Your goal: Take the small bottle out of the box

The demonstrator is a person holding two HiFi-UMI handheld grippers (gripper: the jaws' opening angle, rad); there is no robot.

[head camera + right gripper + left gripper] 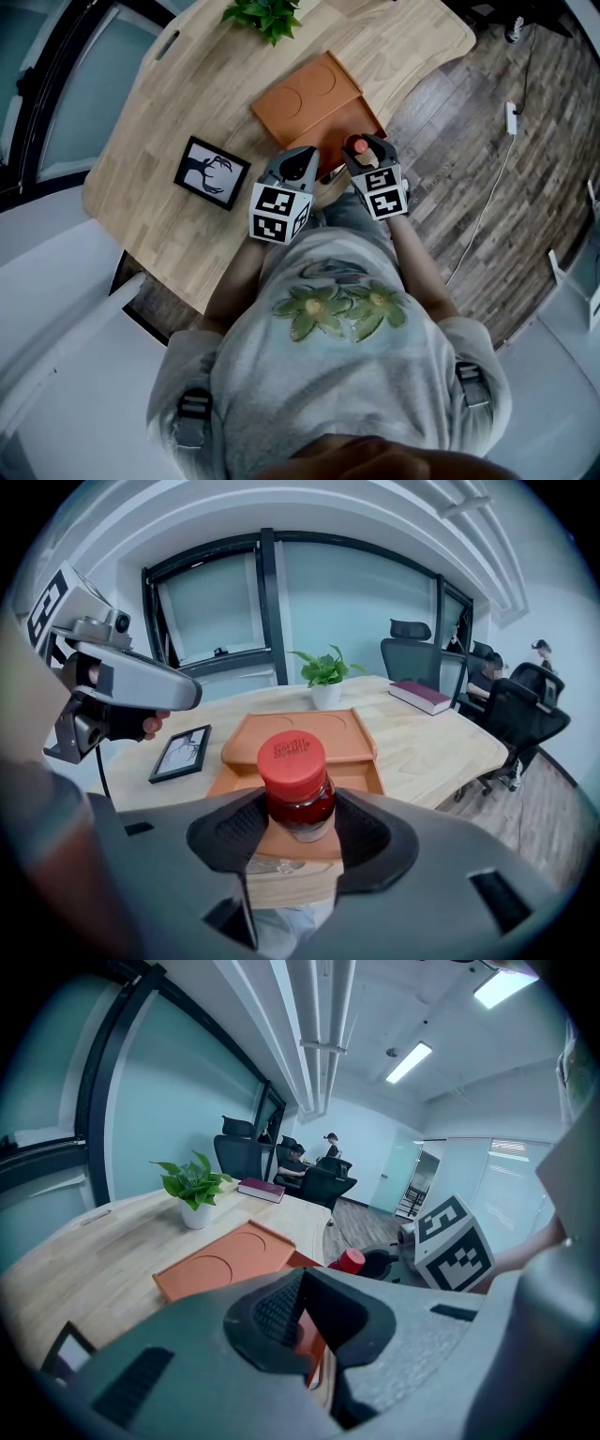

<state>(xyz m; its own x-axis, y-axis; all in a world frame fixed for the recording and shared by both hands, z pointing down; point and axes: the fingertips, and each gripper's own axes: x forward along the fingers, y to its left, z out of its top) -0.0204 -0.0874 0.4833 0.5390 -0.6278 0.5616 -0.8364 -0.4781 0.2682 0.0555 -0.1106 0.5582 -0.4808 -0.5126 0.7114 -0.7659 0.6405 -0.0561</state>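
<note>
My right gripper (360, 150) is shut on the small bottle (298, 785), a dark glass bottle with a red cap (357, 145). It holds the bottle upright by the body, above the near end of the open orange box (349, 776). The box (354, 116) lies at the table's near edge, and its lid (305, 98) rests flat behind it. My left gripper (302, 161) hovers just left of the bottle, over the box's front left corner. Its jaws meet at the tips (302, 1283) with nothing seen between them. From the left gripper view the red cap (348, 1261) shows beside the right gripper's marker cube.
A black picture frame (212, 172) lies to the left on the wooden table (187, 84). A potted plant (267, 14) and a book (424, 696) sit at the far end. Office chairs (511, 719) stand to the right, and a cable (487, 202) runs over the floor.
</note>
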